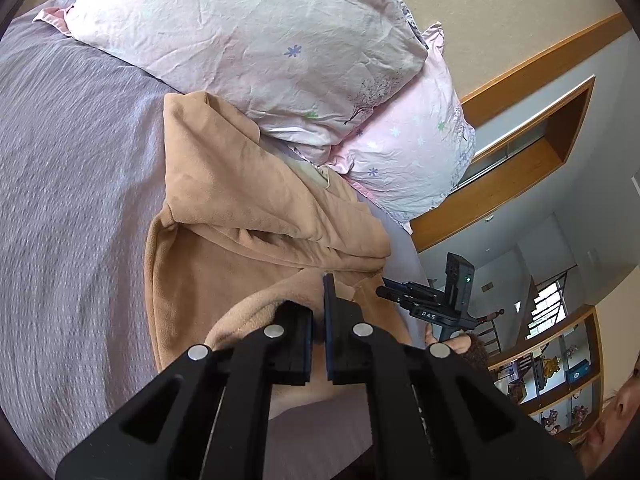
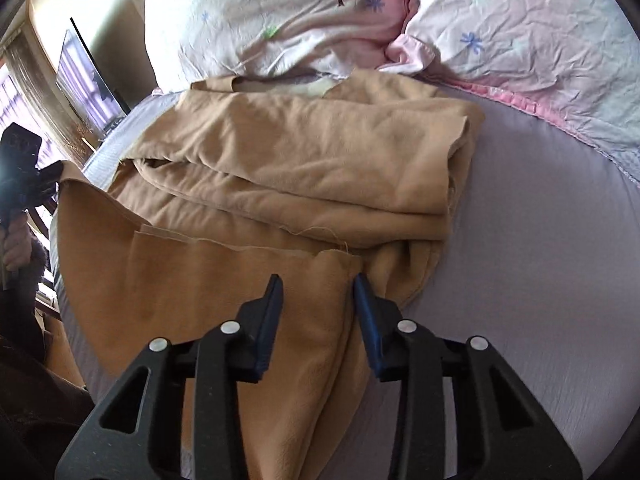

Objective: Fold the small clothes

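Note:
A tan fleece garment [image 1: 248,216] lies partly folded on the lilac bed sheet [image 1: 72,168]; it also shows in the right wrist view [image 2: 312,160]. My left gripper [image 1: 319,300] is shut on the garment's near edge, and cloth covers its left finger. My right gripper [image 2: 318,284] is open, its fingers astride a lifted flap of the same garment [image 2: 200,300]. The right gripper also shows in the left wrist view [image 1: 390,294], at the garment's right edge. The left gripper shows dimly at the left of the right wrist view [image 2: 52,176].
Two pale floral pillows [image 1: 248,40] [image 1: 412,152] lie at the head of the bed, touching the garment's far edge; they also show in the right wrist view [image 2: 520,40]. Wooden shelves [image 1: 560,368] and a window [image 2: 24,92] stand beyond the bed's side.

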Demonstrator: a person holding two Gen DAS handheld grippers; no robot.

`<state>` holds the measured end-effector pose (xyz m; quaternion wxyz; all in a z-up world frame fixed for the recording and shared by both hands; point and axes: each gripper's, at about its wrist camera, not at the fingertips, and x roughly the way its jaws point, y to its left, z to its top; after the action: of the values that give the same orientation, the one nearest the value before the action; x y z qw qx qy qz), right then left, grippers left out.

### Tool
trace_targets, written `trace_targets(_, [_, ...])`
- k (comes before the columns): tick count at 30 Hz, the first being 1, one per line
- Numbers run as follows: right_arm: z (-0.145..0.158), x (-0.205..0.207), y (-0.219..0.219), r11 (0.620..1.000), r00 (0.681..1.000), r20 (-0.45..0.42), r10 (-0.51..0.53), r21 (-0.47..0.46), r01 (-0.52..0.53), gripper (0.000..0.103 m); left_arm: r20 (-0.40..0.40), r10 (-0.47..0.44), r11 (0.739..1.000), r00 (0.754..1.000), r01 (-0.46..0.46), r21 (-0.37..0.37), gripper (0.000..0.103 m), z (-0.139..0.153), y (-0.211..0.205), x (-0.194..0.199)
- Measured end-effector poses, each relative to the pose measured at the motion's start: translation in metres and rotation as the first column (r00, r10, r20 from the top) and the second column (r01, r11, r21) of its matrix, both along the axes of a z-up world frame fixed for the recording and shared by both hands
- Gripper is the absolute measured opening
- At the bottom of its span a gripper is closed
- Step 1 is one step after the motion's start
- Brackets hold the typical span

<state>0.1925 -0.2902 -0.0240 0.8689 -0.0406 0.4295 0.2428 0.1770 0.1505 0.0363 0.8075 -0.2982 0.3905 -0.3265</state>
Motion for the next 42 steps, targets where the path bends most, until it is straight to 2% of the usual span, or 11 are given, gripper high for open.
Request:
trace_targets(6, [-0.001,-0.001,-0.004,1.0,1.0,0.007,-0.026,0.011,0.026,0.033,-0.01,0.006,1.0,1.0,-0.006,-0.009,0.004,-0.004,0.002,-0.002])
trace_targets(8, [-0.005,-0.003,-0.001,1.0,0.999,0.023,-0.025,-0.009,0.026,0.012,-0.009,0.008,1.0,1.0,-0.008,-0.011,0.004,-0.004,0.002,-0.002])
trace_targets(11, [0.005,-0.01,-0.002,0.999,0.999,0.047,-0.028,0.038,0.027,0.006,0.005,0.008,1.0,1.0,-0.008,-0.014,0.004,-0.001,0.002,-0.005])
trace_targets(16, [0.063,-0.022,-0.024,0.98,0.974,0.195,-0.113,0.182,0.077,0.006,0.095,0.031,0.999,0.995,-0.032,0.014,0.004,0.03,0.002,-0.001])
trace_targets(22, [0.106,0.049,-0.048,0.929,0.907,0.274,-0.321,0.28,0.244,0.006,0.2,0.135,0.979,0.97,-0.162,0.127,0.004,0.062,-0.014,0.079])
trace_targets(30, [0.036,0.152,-0.034,0.893,0.888,0.12,-0.444,0.135,0.429,0.006,0.038,0.231,0.908,0.972,-0.23,0.35,0.004,-0.009,-0.046,0.194])
trace_targets(33, [0.034,0.152,-0.032,0.881,0.873,0.122,-0.472,0.11,0.461,0.014,-0.026,0.241,0.936,0.97,-0.225,0.271,0.004,-0.017,-0.035,0.198])
trace_targets(35, [0.048,0.138,-0.037,0.868,0.855,0.161,-0.494,0.154,0.473,0.037,-0.056,0.229,0.963,0.972,-0.218,0.162,0.005,-0.011,-0.018,0.196])
trace_targets(36, [0.056,0.128,-0.039,0.866,0.853,0.175,-0.492,0.197,0.459,0.052,-0.064,0.227,0.969,0.972,-0.22,0.11,0.01,-0.007,-0.011,0.194])
trace_targets(39, [0.074,0.098,-0.032,0.891,0.894,0.188,-0.406,0.298,0.342,0.054,-0.02,0.313,0.95,0.95,-0.313,0.012,0.102,0.012,0.014,0.181])
trace_targets(42, [0.073,0.076,-0.012,0.915,0.94,0.161,-0.301,0.326,0.237,0.055,0.057,0.409,0.913,0.911,-0.406,-0.046,0.102,0.029,0.038,0.165])
